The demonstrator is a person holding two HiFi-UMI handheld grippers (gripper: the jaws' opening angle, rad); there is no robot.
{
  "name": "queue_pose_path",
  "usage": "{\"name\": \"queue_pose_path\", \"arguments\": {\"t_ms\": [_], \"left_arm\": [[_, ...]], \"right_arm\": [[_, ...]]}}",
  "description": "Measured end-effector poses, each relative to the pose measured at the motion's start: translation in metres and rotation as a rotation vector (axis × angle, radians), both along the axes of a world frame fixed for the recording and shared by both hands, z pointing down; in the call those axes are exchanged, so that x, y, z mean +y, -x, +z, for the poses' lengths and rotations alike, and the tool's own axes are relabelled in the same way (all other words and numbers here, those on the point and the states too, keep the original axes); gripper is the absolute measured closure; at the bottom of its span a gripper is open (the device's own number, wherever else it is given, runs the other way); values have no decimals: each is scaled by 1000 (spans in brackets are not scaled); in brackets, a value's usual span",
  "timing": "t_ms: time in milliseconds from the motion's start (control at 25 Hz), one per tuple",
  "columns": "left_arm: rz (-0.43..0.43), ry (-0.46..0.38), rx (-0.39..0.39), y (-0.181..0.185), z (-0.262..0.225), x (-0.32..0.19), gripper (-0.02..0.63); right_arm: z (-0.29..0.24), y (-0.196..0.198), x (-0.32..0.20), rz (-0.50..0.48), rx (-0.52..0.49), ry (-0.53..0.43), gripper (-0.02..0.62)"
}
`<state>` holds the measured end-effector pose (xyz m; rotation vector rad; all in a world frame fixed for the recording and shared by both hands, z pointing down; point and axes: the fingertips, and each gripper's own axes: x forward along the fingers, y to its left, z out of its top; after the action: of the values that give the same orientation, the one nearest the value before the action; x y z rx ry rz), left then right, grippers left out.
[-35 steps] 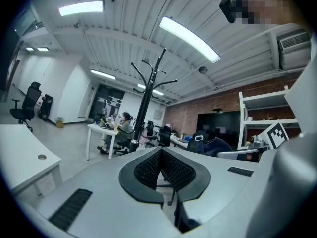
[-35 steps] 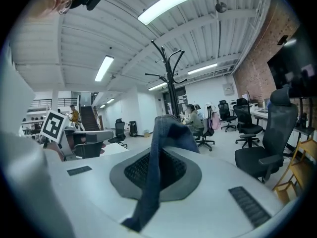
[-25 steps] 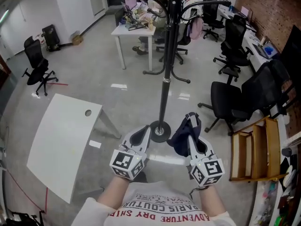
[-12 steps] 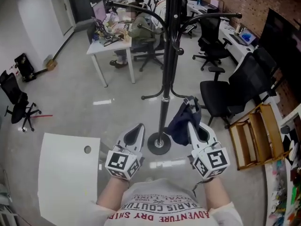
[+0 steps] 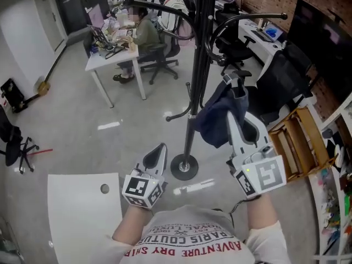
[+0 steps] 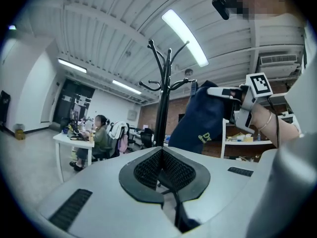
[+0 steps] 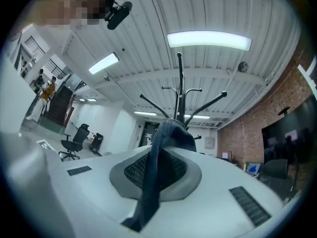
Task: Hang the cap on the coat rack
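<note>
Right gripper (image 5: 235, 84): jaws closed on a fold of the dark blue cap (image 5: 215, 120), held up just beside the coat rack (image 5: 199, 59) pole, below its curved hooks. The cap's brim cannot be made out. The head view cuts off the rack's top. Left gripper (image 5: 158, 153): low, jaws together, holding nothing.

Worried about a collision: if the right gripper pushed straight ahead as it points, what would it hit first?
Probably the coat rack, pole and hooks dead ahead beyond the held cap; depth unclear.
</note>
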<state>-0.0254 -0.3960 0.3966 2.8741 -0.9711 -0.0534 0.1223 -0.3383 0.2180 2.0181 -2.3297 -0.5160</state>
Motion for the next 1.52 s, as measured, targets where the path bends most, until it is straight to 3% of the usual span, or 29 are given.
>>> {"name": "queue_pose_path", "arguments": {"t_ms": [160, 400, 640, 1120, 1520], "left_arm": [[14, 15, 7, 3, 5, -9, 601], [24, 17, 1, 6, 10, -22, 601], [31, 27, -8, 5, 16, -34, 601], [23, 83, -31, 3, 36, -48, 601], [-2, 123, -30, 0, 53, -55, 601]], "right_arm": [[-29, 6, -3, 19, 52, -67, 578], [-41, 18, -24, 5, 67, -81, 578], [-30, 16, -55, -32, -3, -34, 578], [11, -8, -102, 5, -46, 78, 578], [45, -21, -109, 27, -104, 121, 578]]}}
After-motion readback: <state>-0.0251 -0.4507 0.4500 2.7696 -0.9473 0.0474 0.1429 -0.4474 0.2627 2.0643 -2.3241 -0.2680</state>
